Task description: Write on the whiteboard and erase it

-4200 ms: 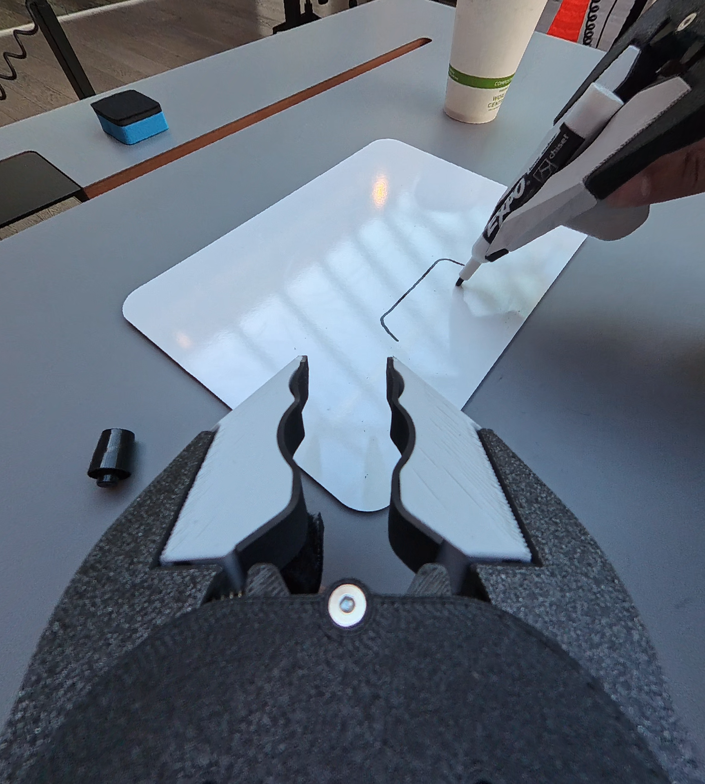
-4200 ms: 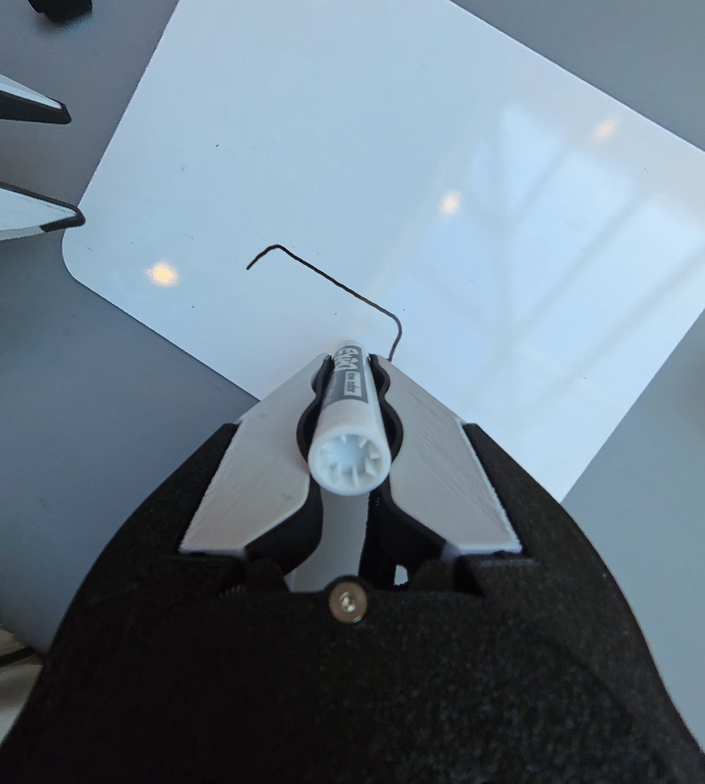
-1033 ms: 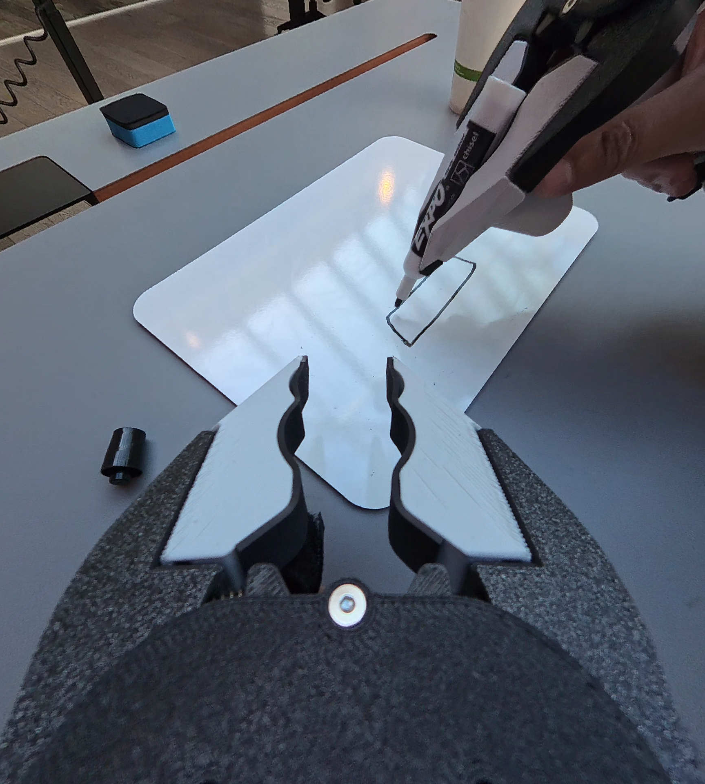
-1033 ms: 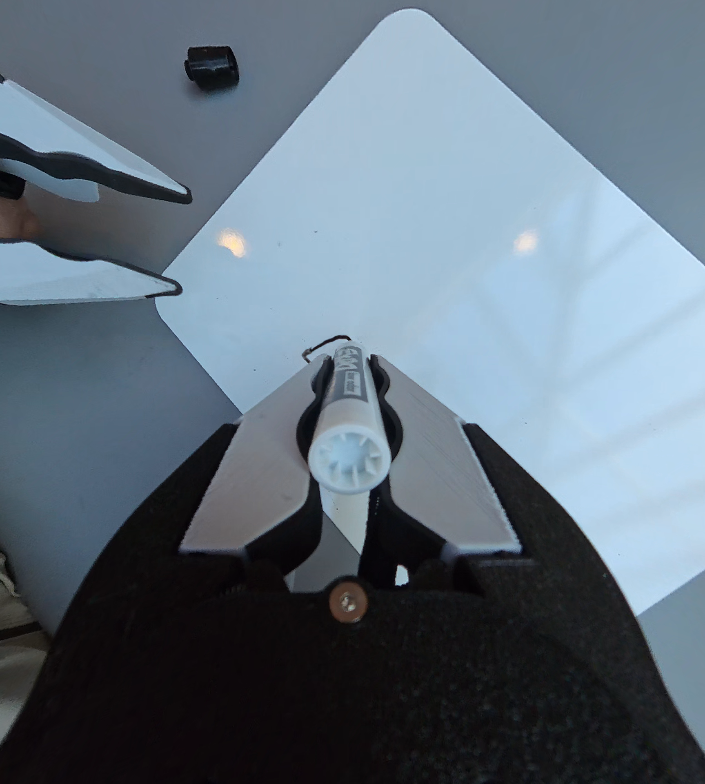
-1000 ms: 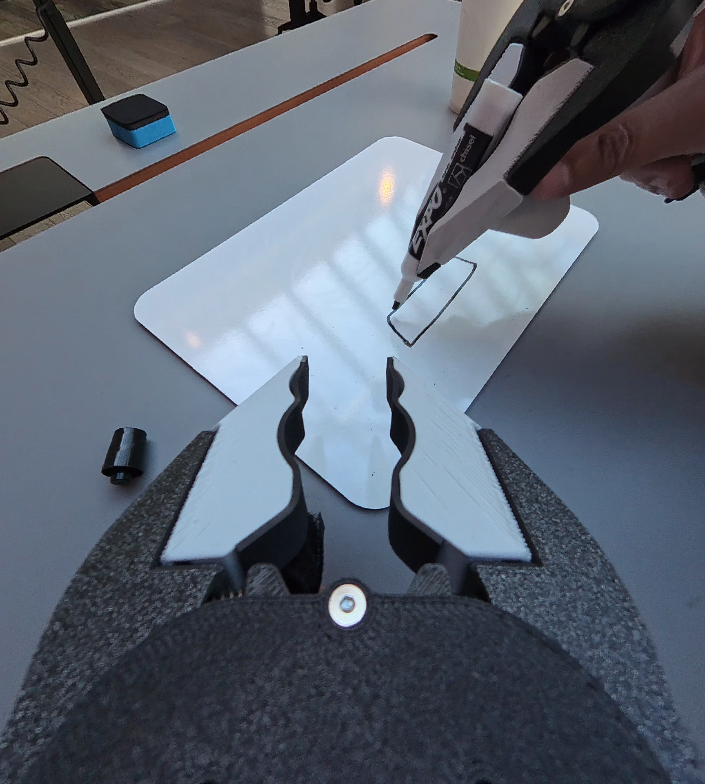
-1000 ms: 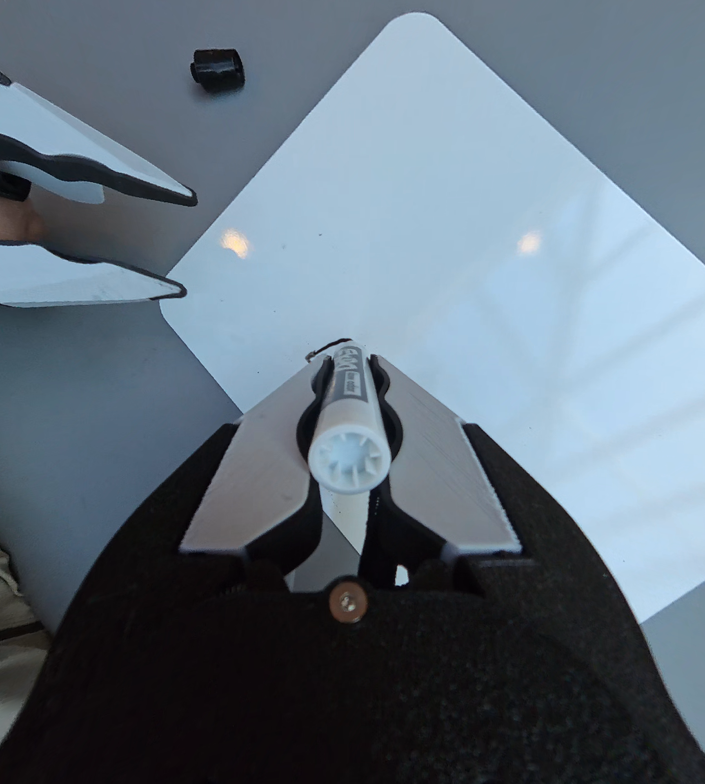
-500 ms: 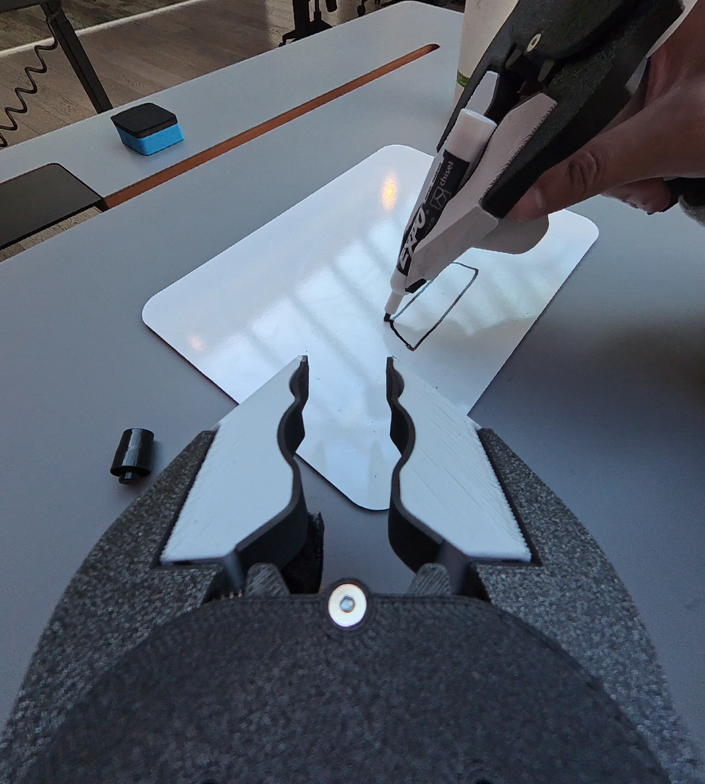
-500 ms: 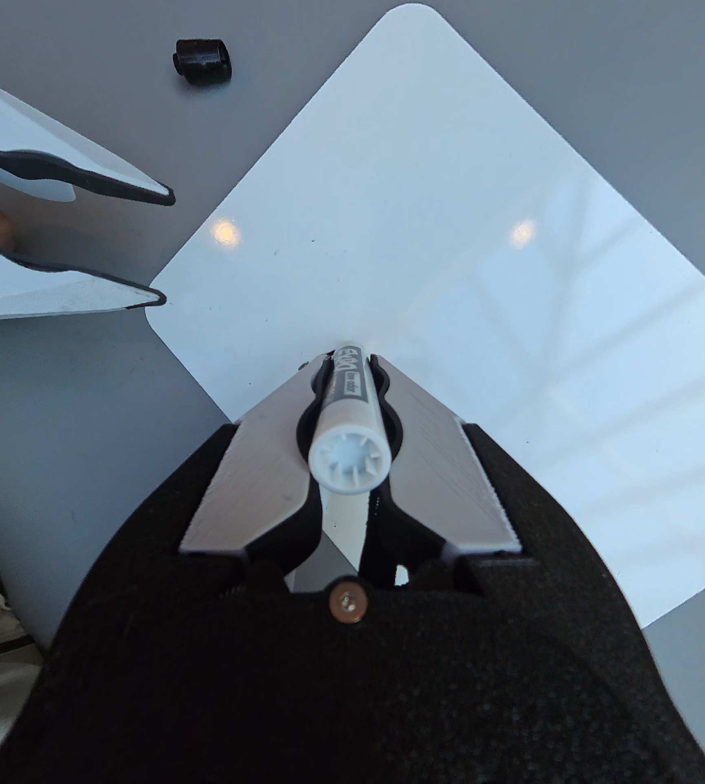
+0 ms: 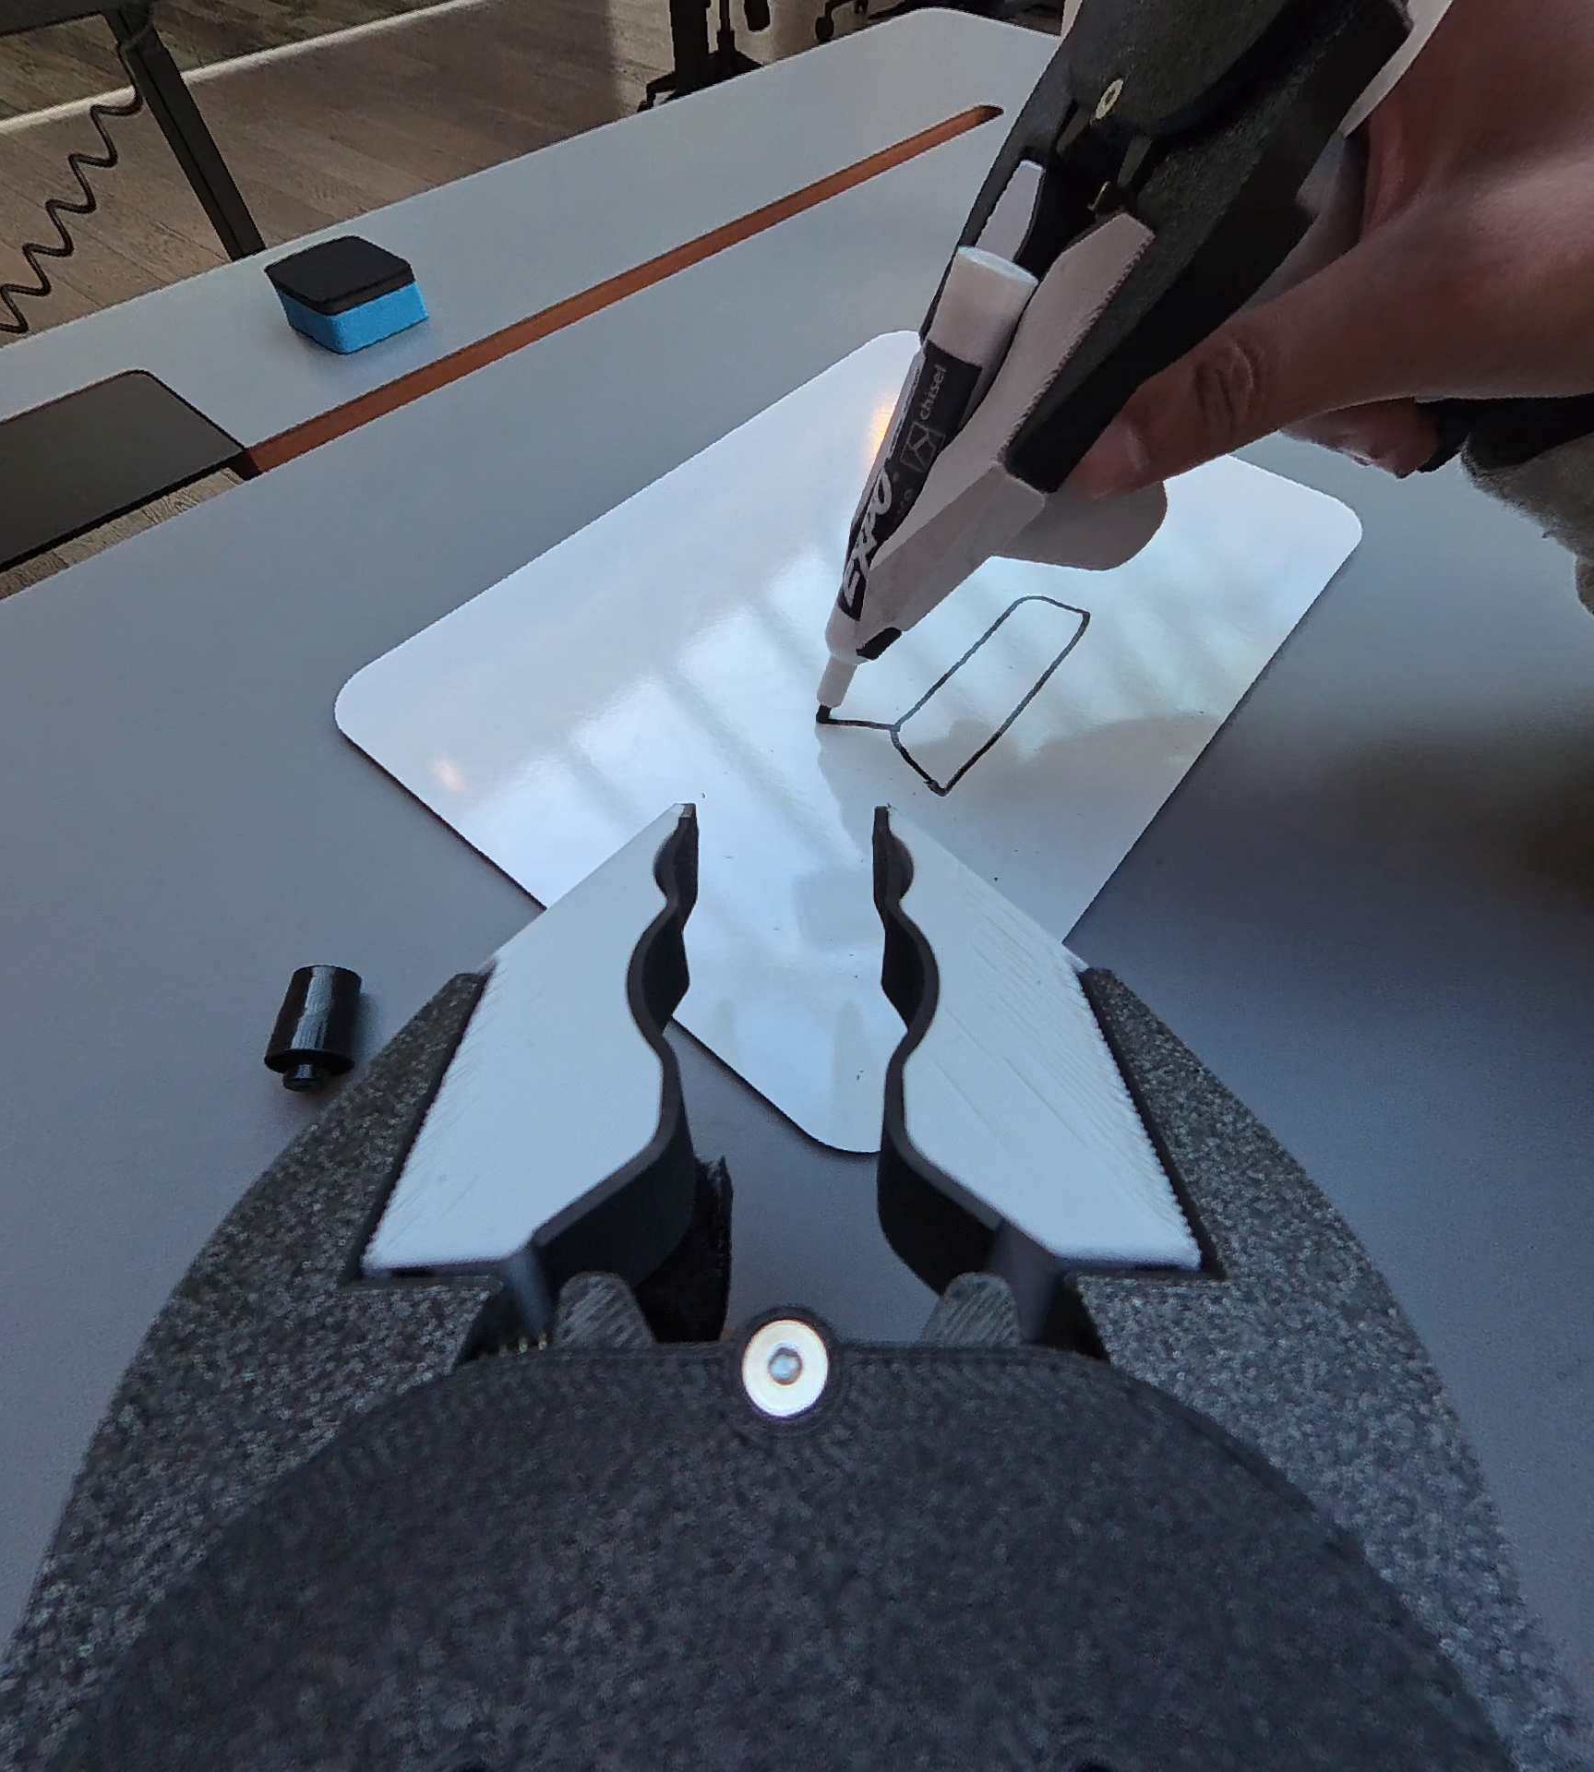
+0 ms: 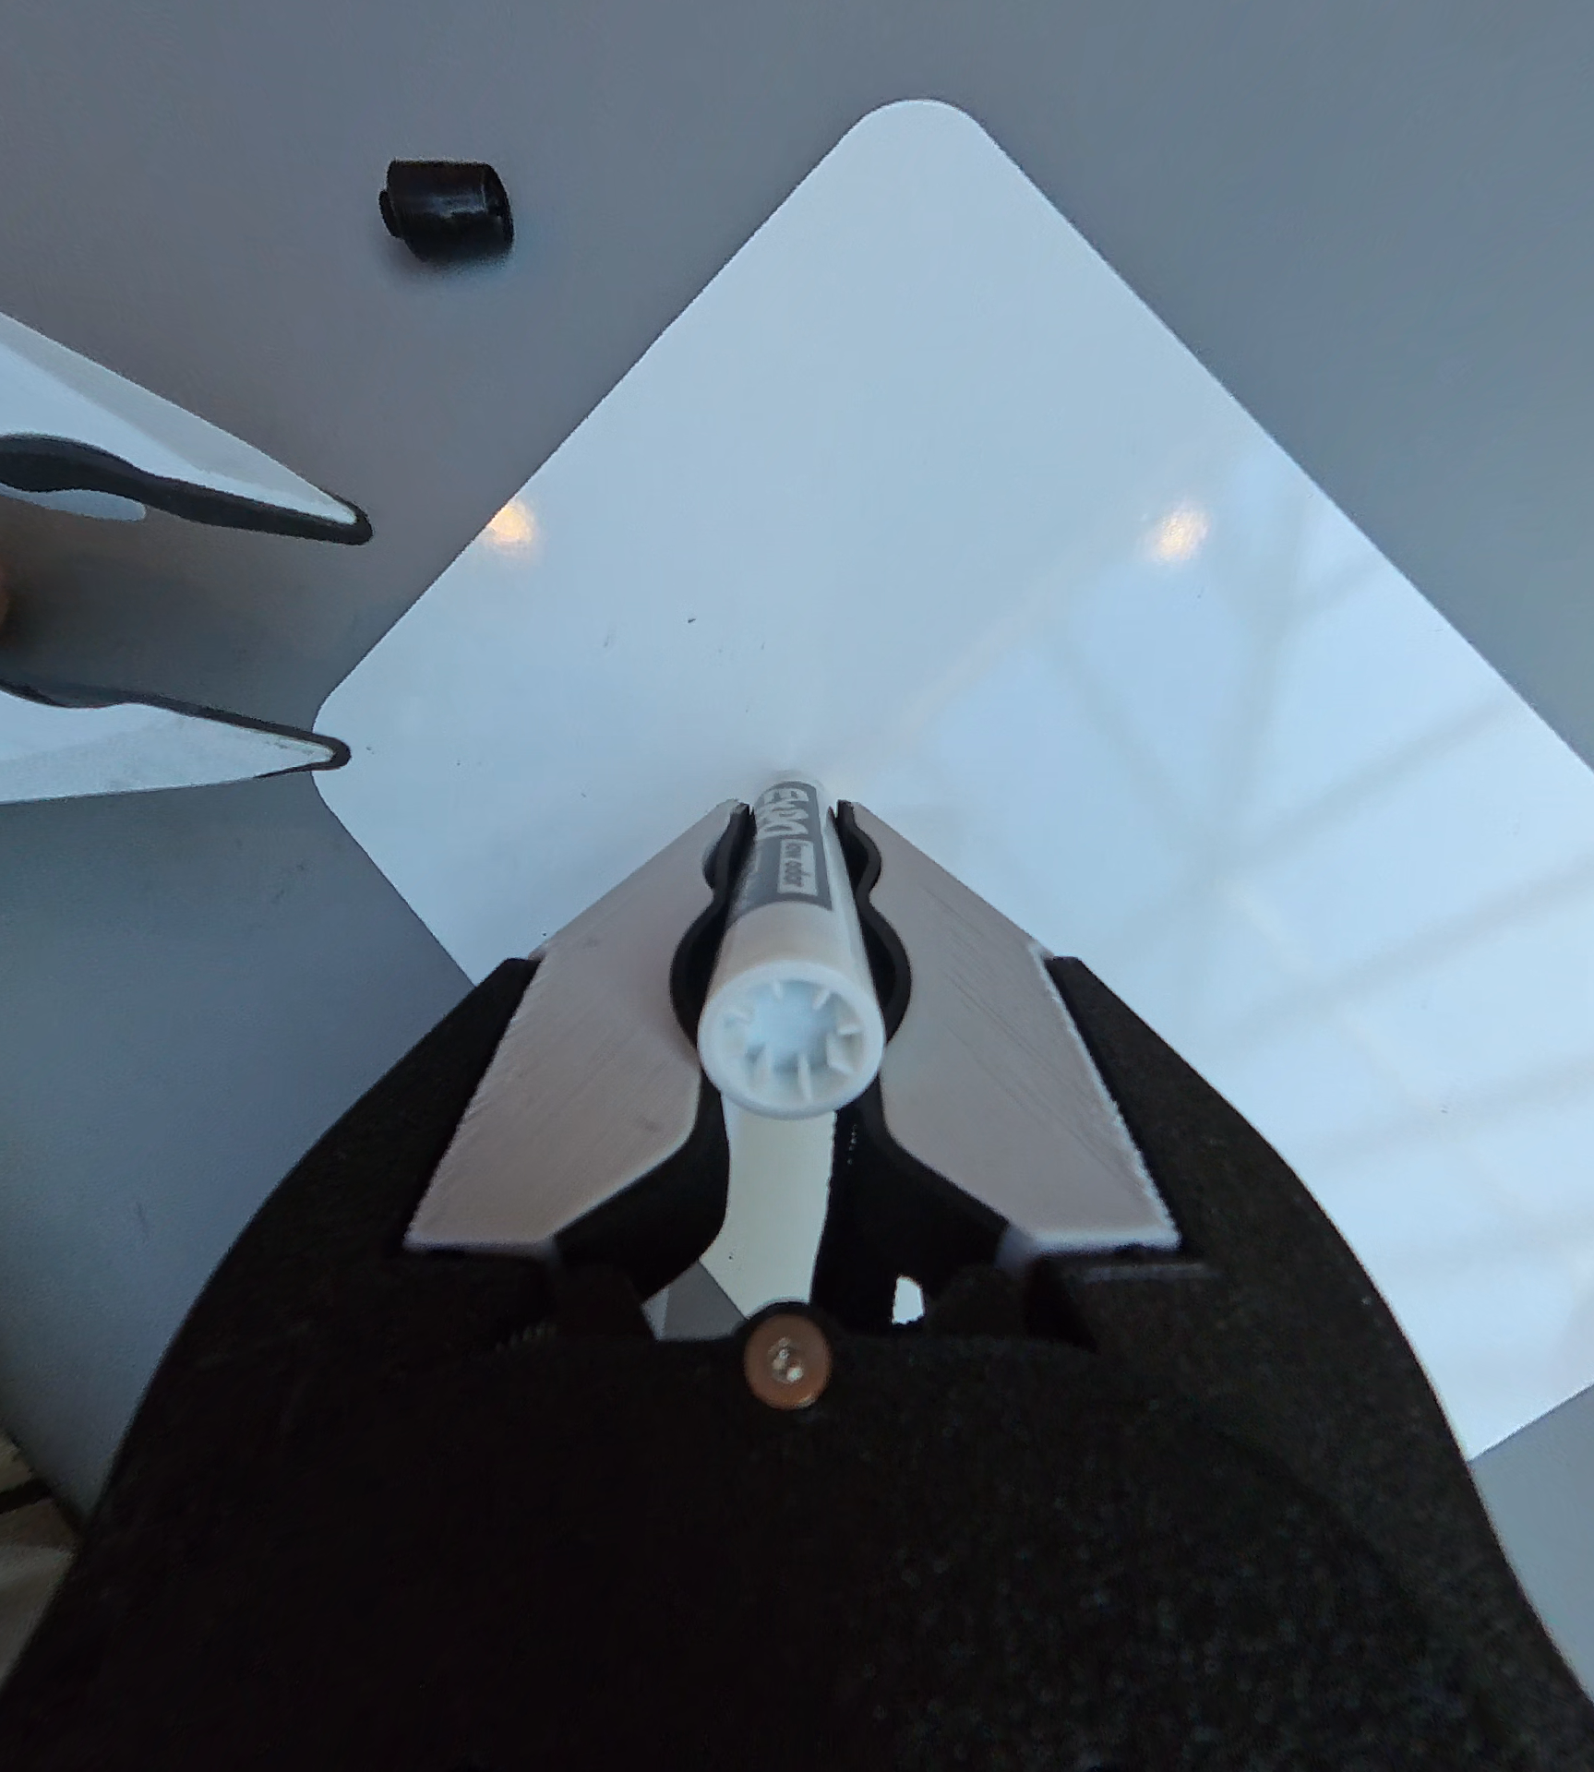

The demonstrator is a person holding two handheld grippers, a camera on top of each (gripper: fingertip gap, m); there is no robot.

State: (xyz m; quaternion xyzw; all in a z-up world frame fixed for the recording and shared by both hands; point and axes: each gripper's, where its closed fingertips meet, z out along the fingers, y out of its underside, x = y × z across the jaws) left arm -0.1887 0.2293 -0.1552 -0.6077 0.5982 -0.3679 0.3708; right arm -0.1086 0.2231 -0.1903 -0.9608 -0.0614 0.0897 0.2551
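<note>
One marker (image 10: 788, 920) inside right claw (image 10: 790, 810)

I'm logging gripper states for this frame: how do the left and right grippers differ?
The left gripper is open and empty; the right gripper is shut on a marker.
The left gripper hovers at the whiteboard corner; the right gripper presses the marker tip to the whiteboard.
Both have white fingers.

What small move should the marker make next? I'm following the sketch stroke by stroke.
Probably drag the white dry-erase marker on leftward. The right hand-held gripper is shut on it, its tip touches the glossy white board at the end of a short black line off the drawn outline, with bare board beyond.
</note>
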